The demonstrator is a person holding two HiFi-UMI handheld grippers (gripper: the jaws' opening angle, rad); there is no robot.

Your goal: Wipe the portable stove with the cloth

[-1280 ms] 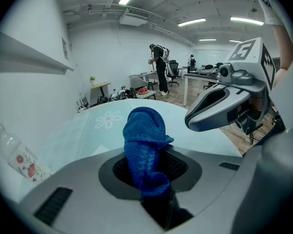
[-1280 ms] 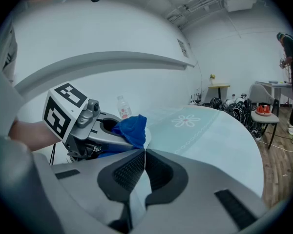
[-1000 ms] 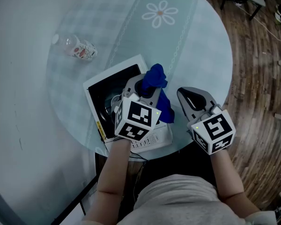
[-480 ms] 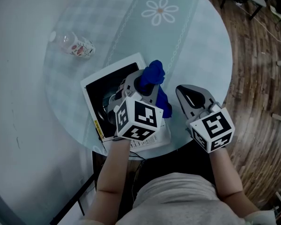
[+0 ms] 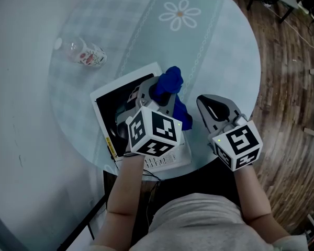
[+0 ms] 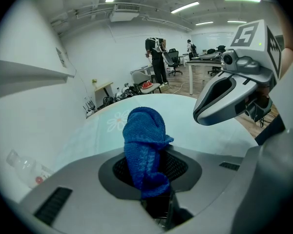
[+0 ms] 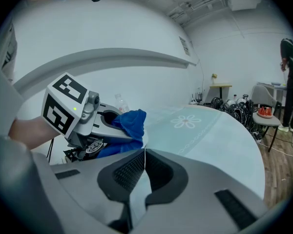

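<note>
The portable stove (image 5: 109,111) is a white box with a black top, lying near the front edge of the round table. My left gripper (image 5: 158,96) hovers over the stove's right part, shut on a bunched blue cloth (image 5: 170,81) that sticks up from its jaws. In the left gripper view the cloth (image 6: 144,150) stands up out of the gripper (image 6: 149,189). My right gripper (image 5: 205,103) is shut on nothing, over the table just right of the stove. The right gripper view shows its closed tips (image 7: 144,155) and the cloth (image 7: 132,123) to the left.
A small plastic bottle (image 5: 85,52) lies on its side at the back left of the table. The pale tablecloth (image 5: 225,46) carries a daisy print (image 5: 180,14). The table edge curves close on the right above a wooden floor (image 5: 293,88). A person (image 6: 156,57) stands far off.
My left gripper and the cloth have shifted slightly left over the stove. The right gripper has barely moved.
</note>
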